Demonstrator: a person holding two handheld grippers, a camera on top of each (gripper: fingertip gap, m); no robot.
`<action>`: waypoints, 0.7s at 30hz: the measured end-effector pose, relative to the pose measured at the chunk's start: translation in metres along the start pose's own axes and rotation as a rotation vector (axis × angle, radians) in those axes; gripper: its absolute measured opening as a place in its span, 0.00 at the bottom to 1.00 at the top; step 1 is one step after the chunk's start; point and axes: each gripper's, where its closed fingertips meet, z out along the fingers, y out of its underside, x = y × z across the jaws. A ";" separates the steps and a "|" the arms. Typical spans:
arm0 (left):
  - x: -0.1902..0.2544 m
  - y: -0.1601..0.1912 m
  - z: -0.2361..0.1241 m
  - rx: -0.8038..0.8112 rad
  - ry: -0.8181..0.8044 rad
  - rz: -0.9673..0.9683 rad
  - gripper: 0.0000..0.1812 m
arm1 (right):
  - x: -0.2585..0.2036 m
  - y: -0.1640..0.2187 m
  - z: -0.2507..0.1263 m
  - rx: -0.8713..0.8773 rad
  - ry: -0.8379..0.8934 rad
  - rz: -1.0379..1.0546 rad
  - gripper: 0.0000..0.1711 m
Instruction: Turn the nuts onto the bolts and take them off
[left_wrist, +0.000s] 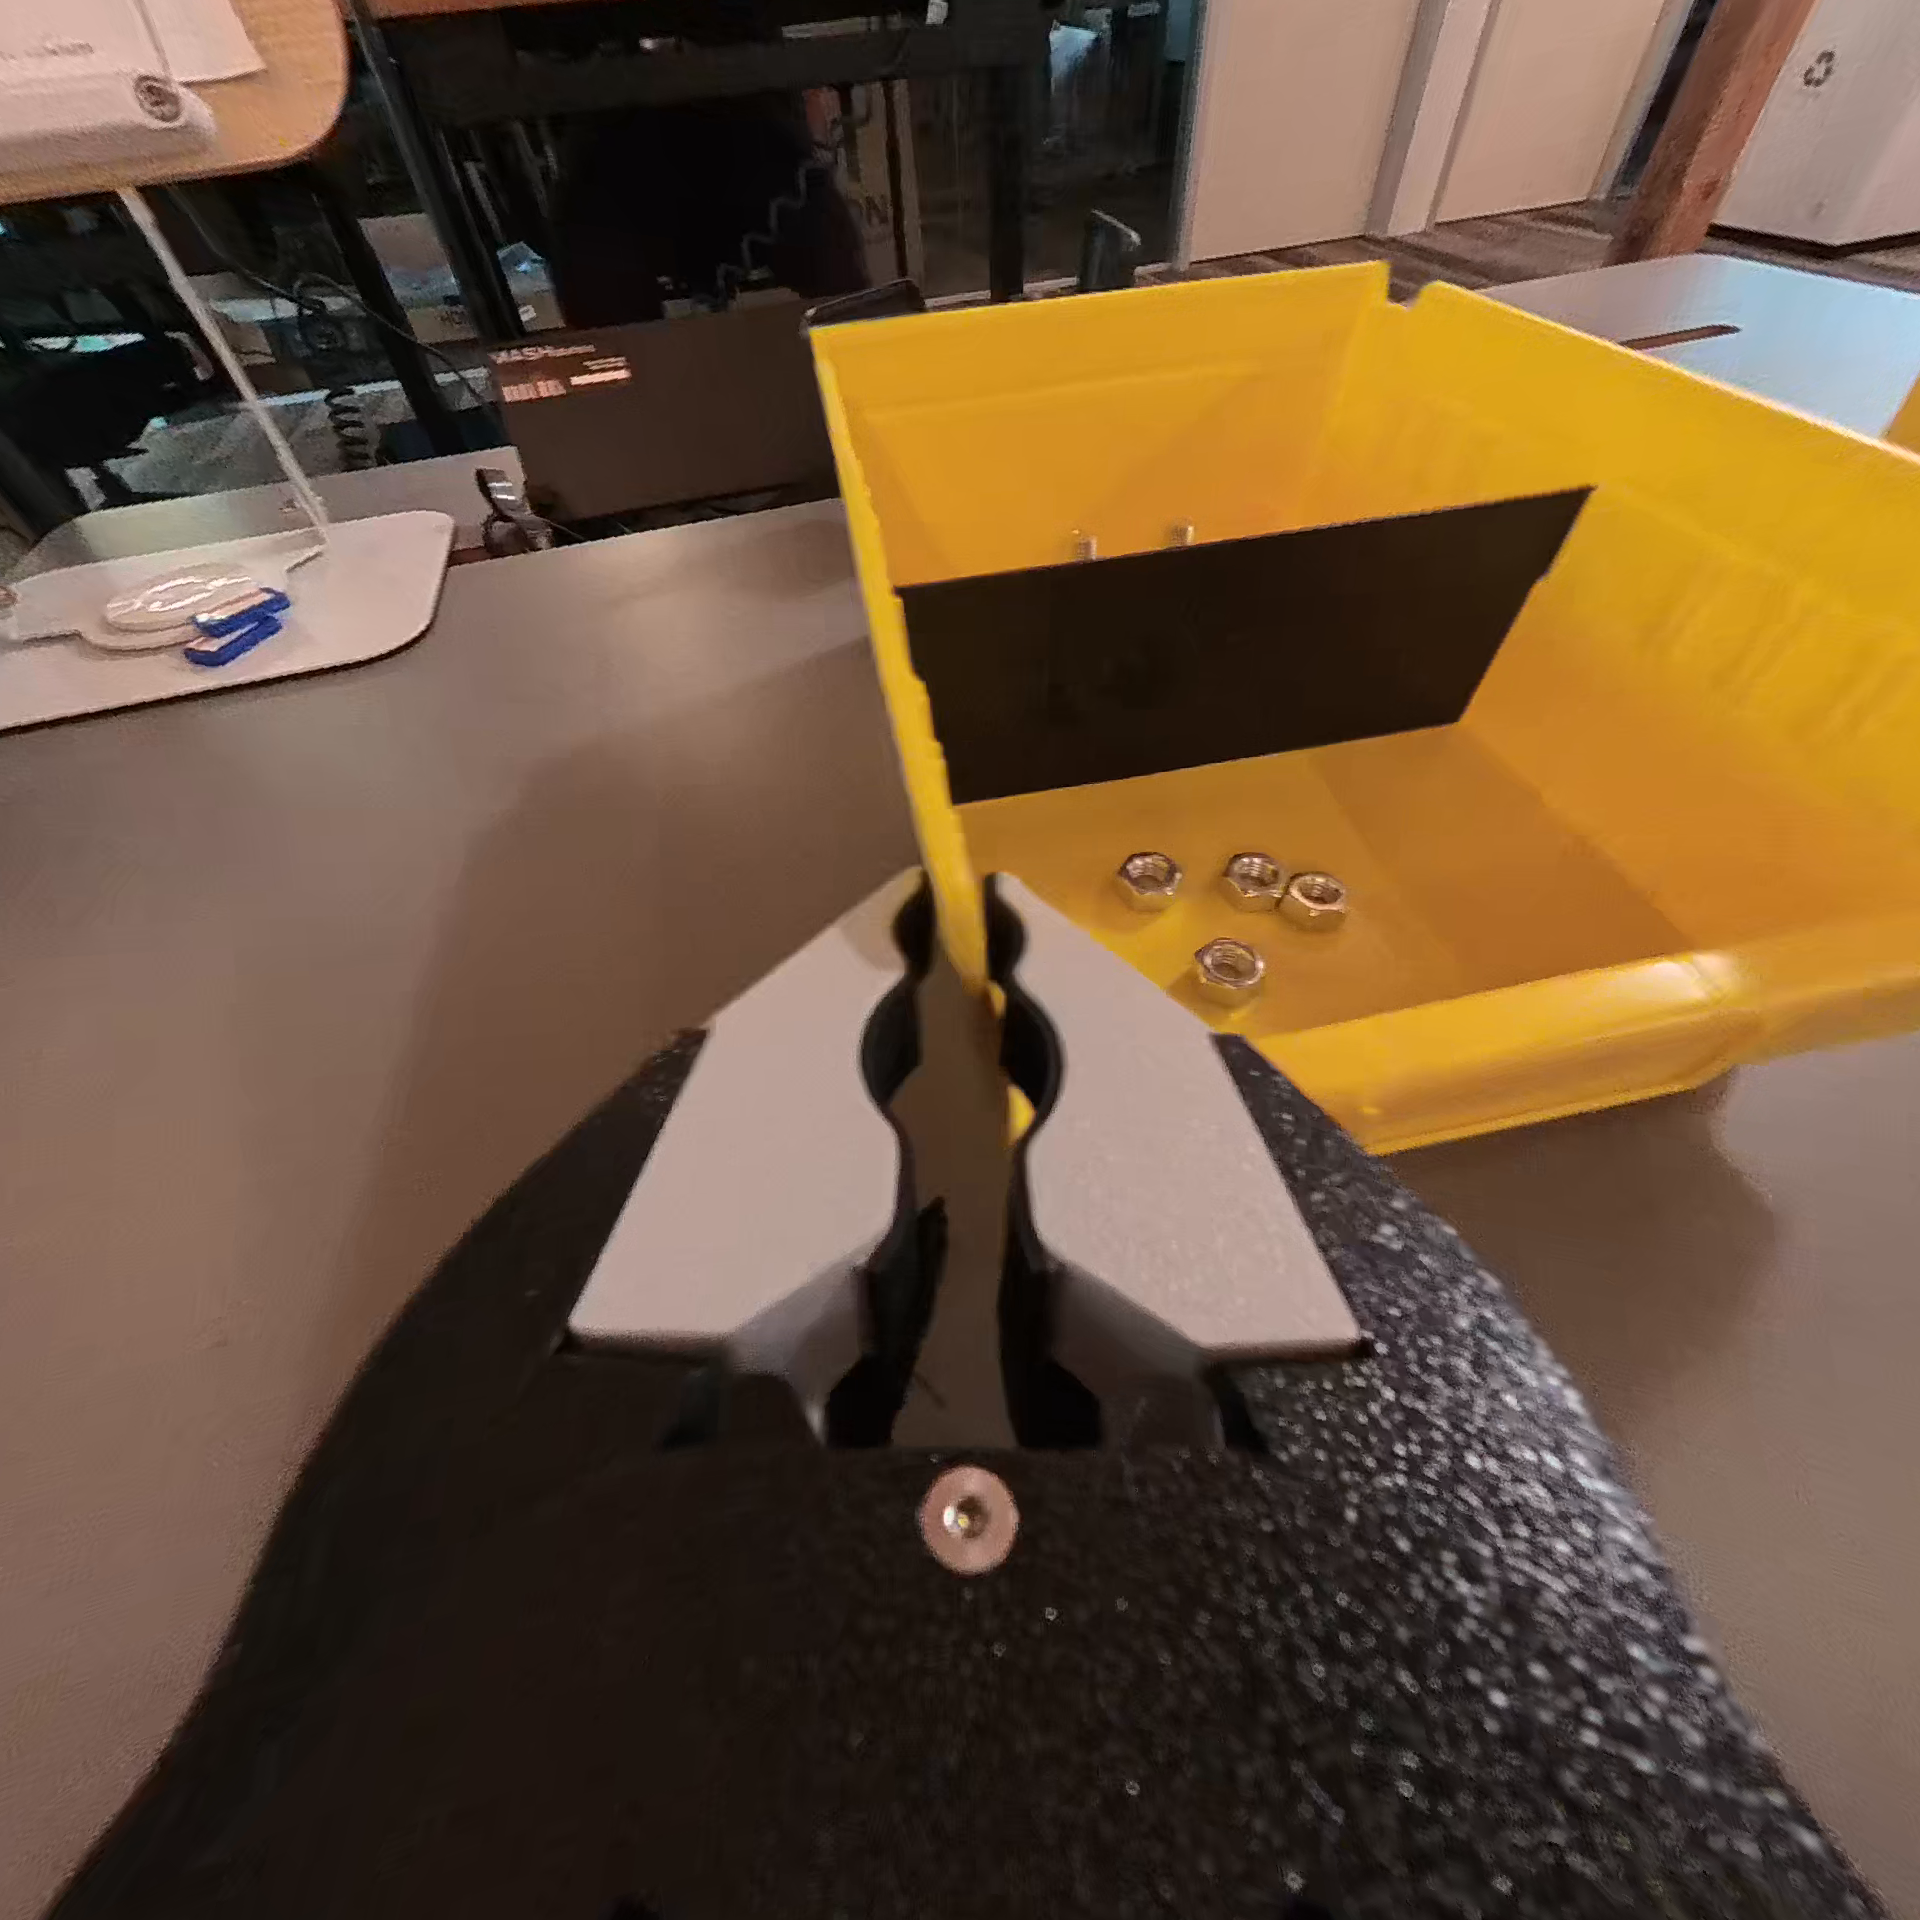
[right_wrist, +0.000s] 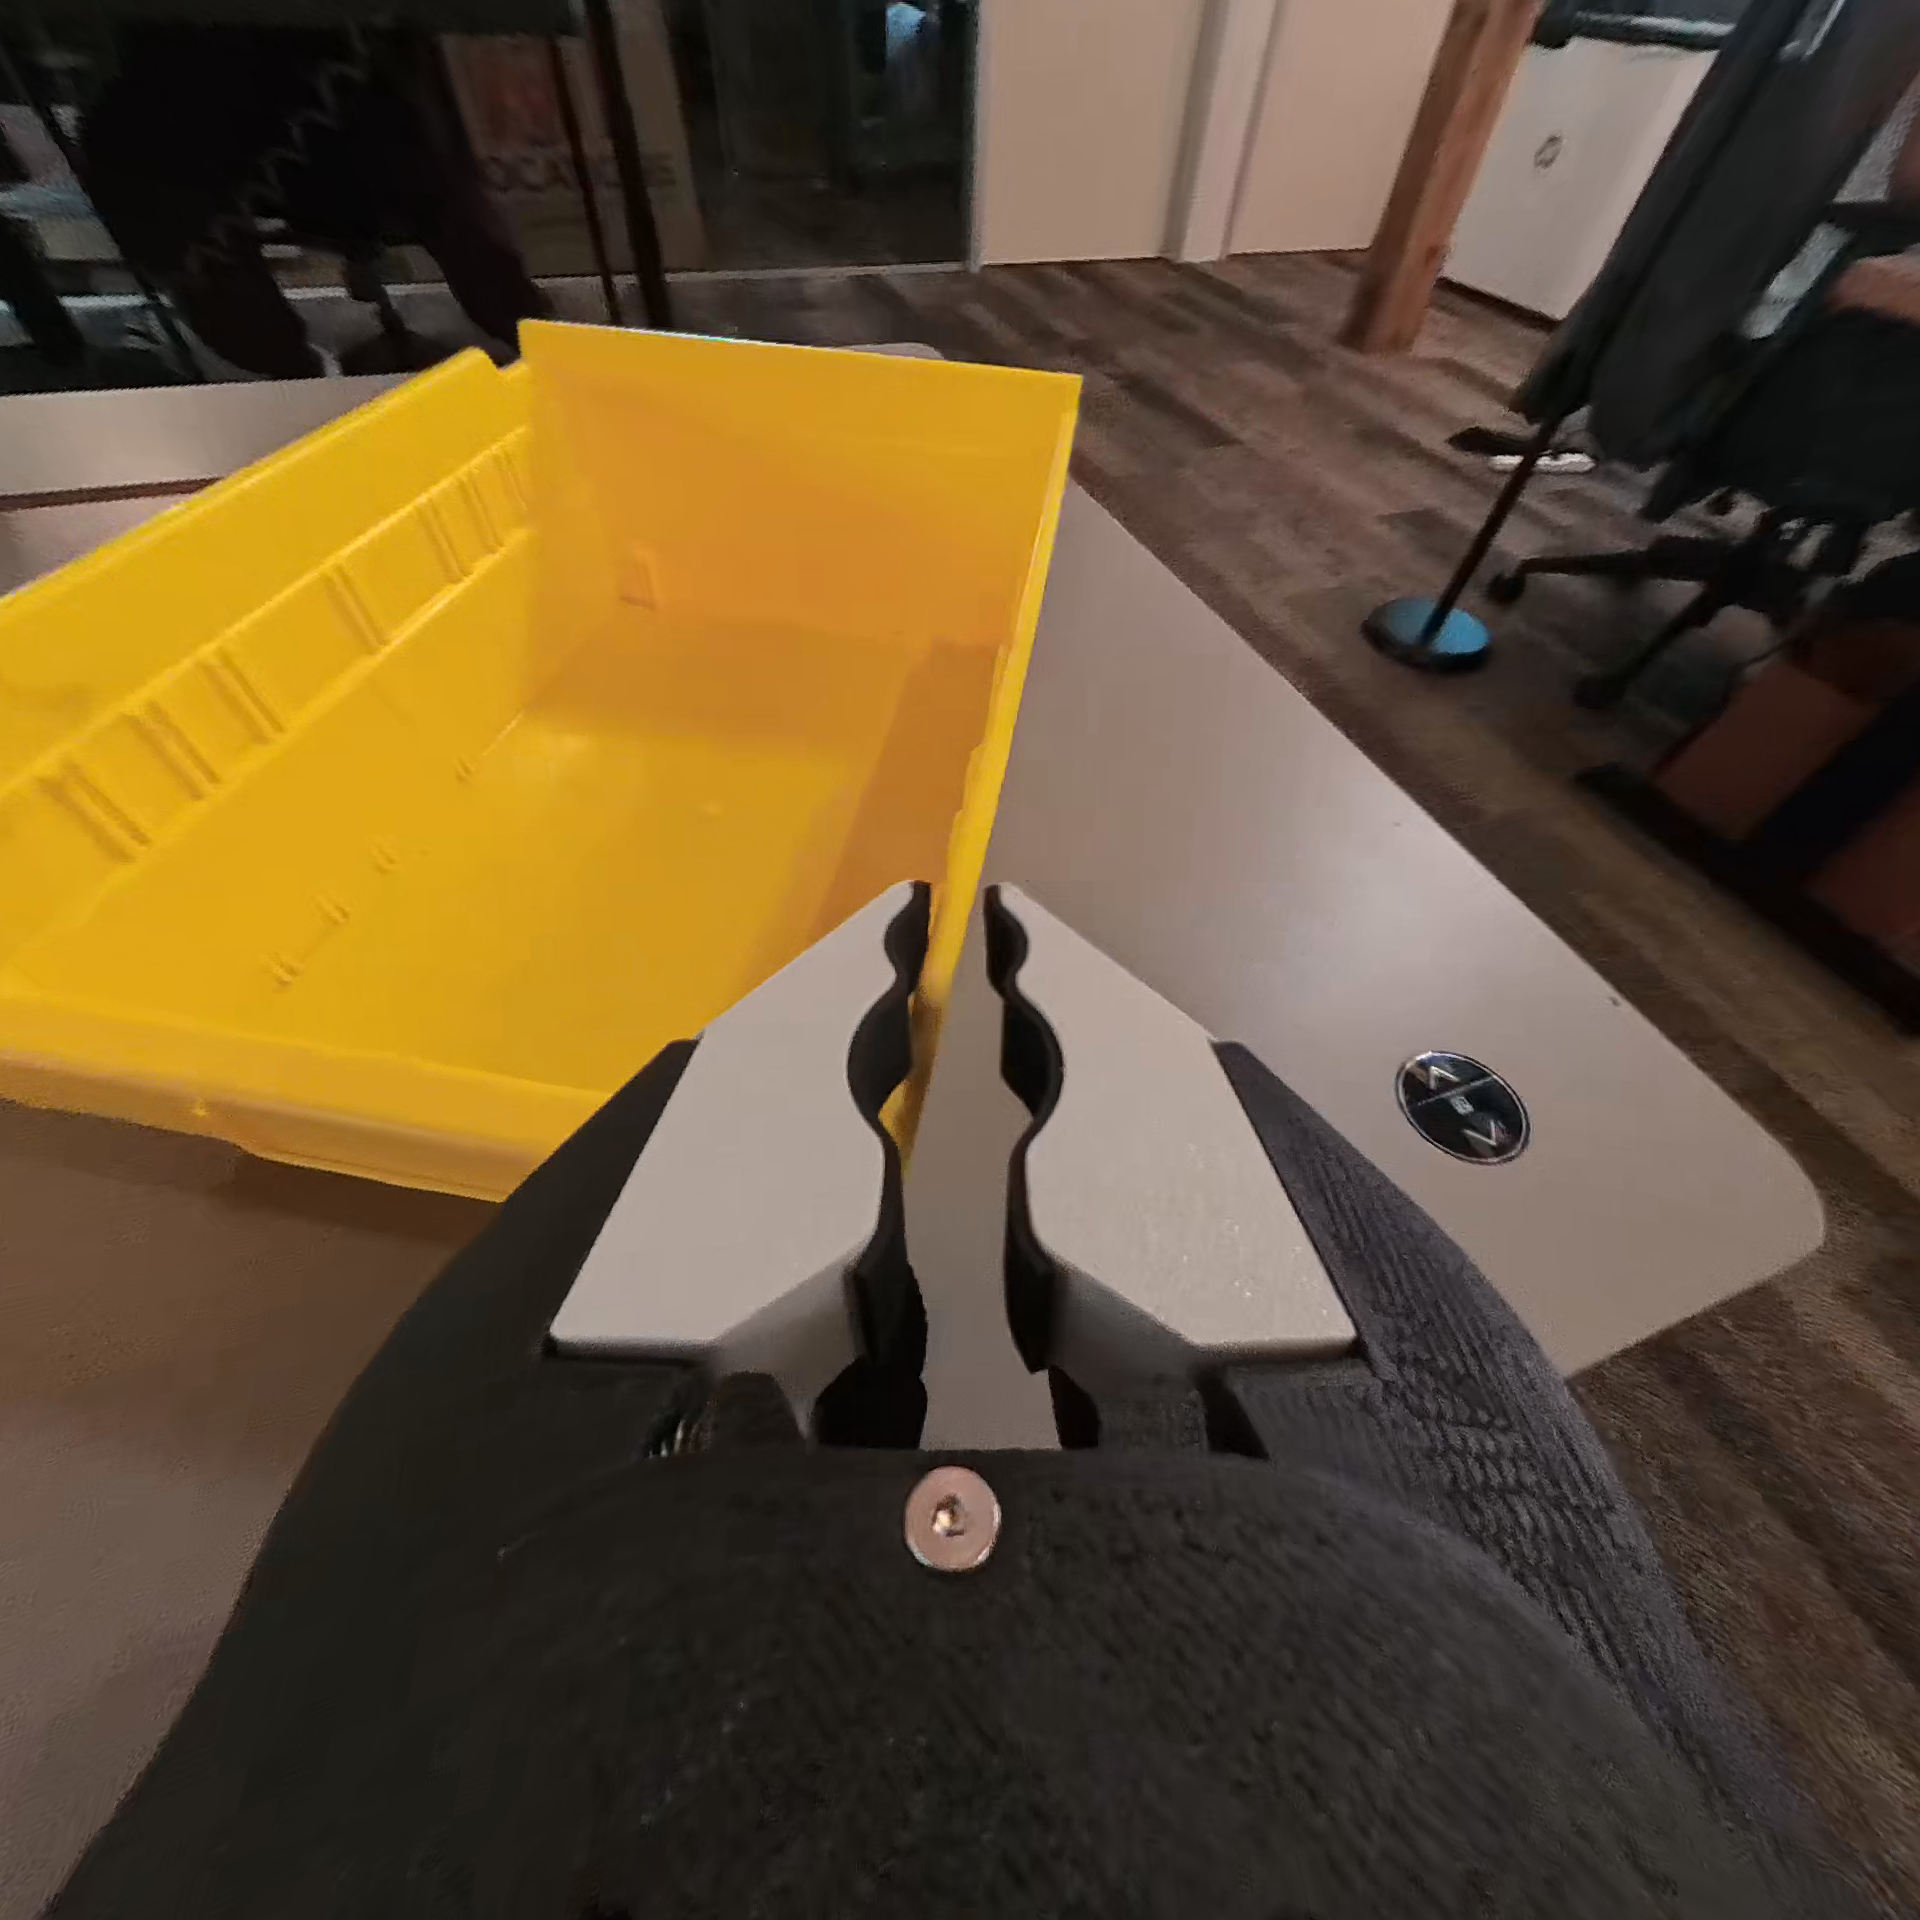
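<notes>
- Where the left wrist view looks forward, the left gripper (left_wrist: 956, 894) hangs low over the grey-brown table (left_wrist: 416, 935), its grey fingers (left_wrist: 790, 1122) a narrow gap apart with nothing between them, so the jaws are released.
- Its tips sit just at the near left corner of a yellow bin (left_wrist: 1714, 644), whose left wall lines up with the gap between the fingers; whether they touch the wall I cannot tell.
- A black divider (left_wrist: 1226, 665) stands upright across this bin and splits it into a near and a far compartment.
- In the near compartment four silvery nuts (left_wrist: 1252, 881) lie loose on the floor: three in a rough row, the two right ones touching, and one nearer the front lip.
- Behind the divider two threaded bolts (left_wrist: 1083, 542) poke up just above its top edge; the rest of them is hidden.
- At the far left of the table lies a pale mat (left_wrist: 343, 613) carrying small blue pieces (left_wrist: 244, 621).
- In the right wrist view, the right gripper (right_wrist: 954, 894) is likewise parted by a narrow gap and holds nothing.
- Its tips are at the near right corner of a second yellow bin (right_wrist: 208, 707), with the bin's right wall running into the gap; contact is unclear.
- A round black button (right_wrist: 1460, 1103) is set into the table to the right.
</notes>
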 end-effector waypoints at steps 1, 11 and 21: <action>-0.003 0.001 0.000 -0.003 -0.013 0.006 0.05 | 0.003 0.000 0.002 0.000 -0.010 0.008 0.03; -0.053 0.011 -0.037 0.020 -0.124 -0.027 0.00 | 0.014 -0.001 0.010 -0.014 -0.244 -0.128 0.04; -0.129 0.027 -0.074 -0.004 -0.295 -0.029 0.00 | 0.047 -0.003 0.034 -0.130 -0.317 -0.292 0.05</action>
